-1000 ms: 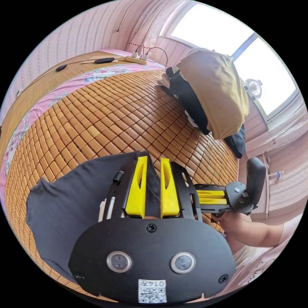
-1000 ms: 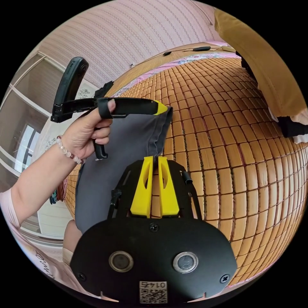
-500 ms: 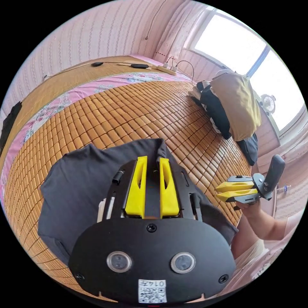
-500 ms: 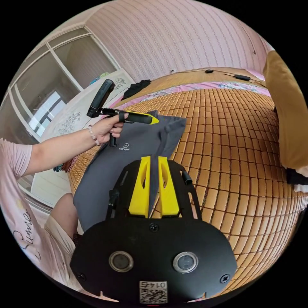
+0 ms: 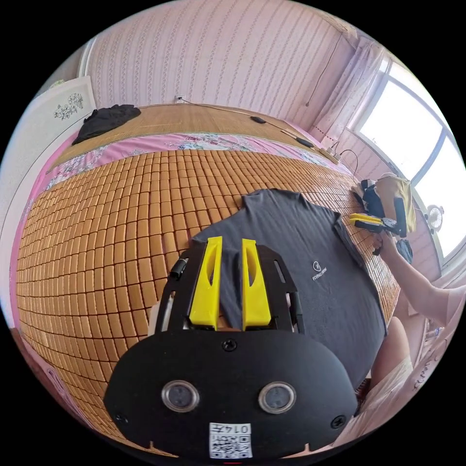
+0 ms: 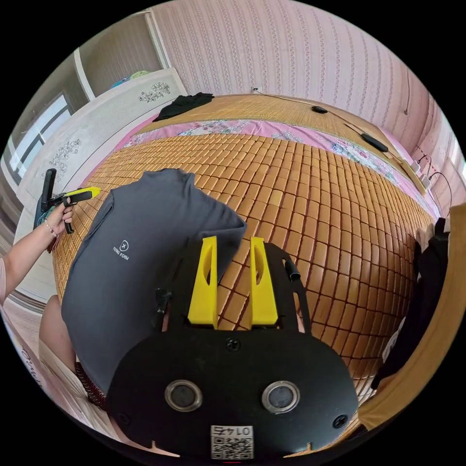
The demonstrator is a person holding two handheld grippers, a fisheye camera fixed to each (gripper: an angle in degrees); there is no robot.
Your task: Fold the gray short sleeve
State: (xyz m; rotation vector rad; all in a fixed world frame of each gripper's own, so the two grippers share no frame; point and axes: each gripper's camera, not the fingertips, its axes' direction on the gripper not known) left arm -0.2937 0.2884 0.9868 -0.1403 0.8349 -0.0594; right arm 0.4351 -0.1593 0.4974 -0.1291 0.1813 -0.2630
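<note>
– Shirt position first: where does it lie?

– The dark gray short-sleeve shirt [image 5: 301, 257] lies chest-up on the orange-brown bamboo tile mat [image 5: 111, 223] that covers the bed. It is at the mat's near edge, and its lower part hangs off that edge toward the person's lap. A small white logo shows on the chest.

– And the left gripper [image 5: 232, 240]?

– Its 2 yellow fingers [image 5: 208, 281] stand narrow, with a strip of the gray cloth filling the gap between them, so it grips the shirt. It sits over the mat's near edge at one end of the shirt. In the right gripper view the left hand [image 6: 60, 216] holds it there, just beside a sleeve.

– What about the right gripper [image 6: 233, 239]?

– Its fingers are spread wide, and bare mat tiles show between them. A rounded, raised fold of the shirt ends just beside one finger, but neither finger presses on the cloth. In the left gripper view the right hand [image 5: 386, 238] holds it at the mat's near edge, just past the shirt's other sleeve.

– Anything else around the mat?

– A crumpled black garment [image 6: 184, 102] lies beyond the mat's far edge, on a woven straw-coloured strip. A pile of clothes topped with mustard-yellow cloth [image 6: 427, 315] sits at the mat's side nearest the right gripper.
</note>
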